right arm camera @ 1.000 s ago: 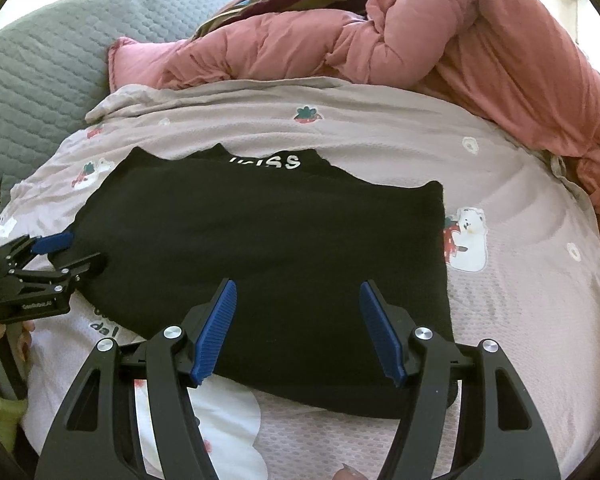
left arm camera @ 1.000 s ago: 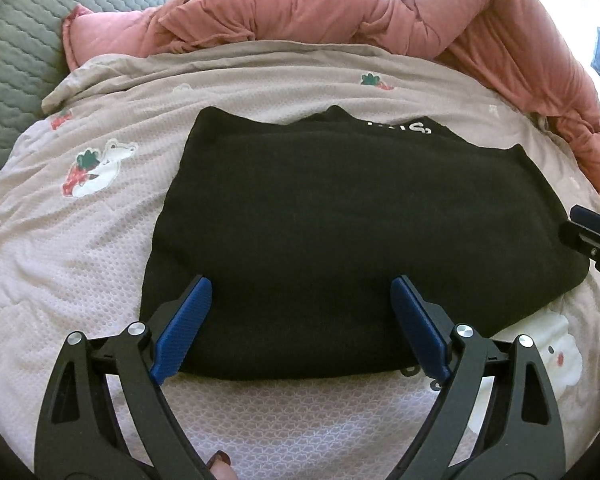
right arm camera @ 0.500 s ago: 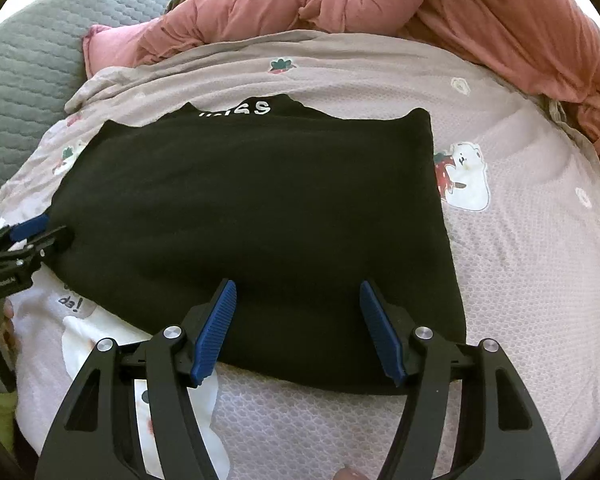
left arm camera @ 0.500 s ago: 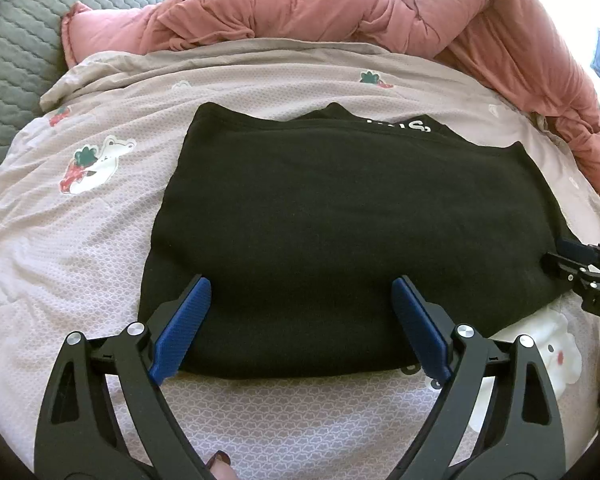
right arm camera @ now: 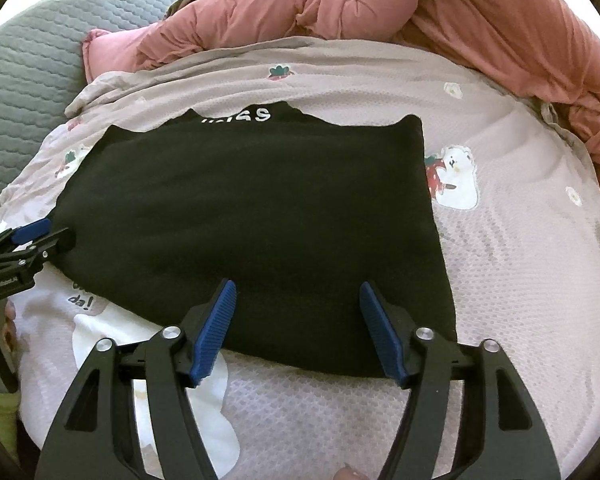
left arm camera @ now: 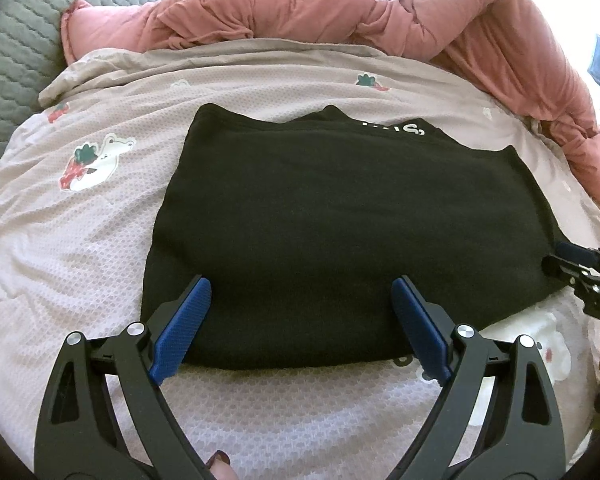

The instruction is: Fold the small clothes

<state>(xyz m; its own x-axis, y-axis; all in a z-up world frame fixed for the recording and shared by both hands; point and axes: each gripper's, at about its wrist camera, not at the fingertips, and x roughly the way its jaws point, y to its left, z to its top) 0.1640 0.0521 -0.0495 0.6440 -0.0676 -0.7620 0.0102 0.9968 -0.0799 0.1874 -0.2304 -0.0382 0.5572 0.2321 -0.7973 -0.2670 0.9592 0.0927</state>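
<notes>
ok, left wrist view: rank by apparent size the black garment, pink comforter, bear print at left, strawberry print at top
1. black garment, fills mid-frame
2. pink comforter, comparable spread but farther off and cut by the frame, so unsure against the garment
3. bear print
4. strawberry print, smallest, though farther back

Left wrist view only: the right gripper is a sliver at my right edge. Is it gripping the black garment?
Observer: No. The right gripper has its jaws opening; the black garment has its near edge between them, unpinched.
Operator: What's right of the garment?
Observer: Bedsheet, with a bear print beside the far right corner.
Operator: Lettering readable?
Observer: Partly; the white lettering ends in what looks like "ss".
</notes>
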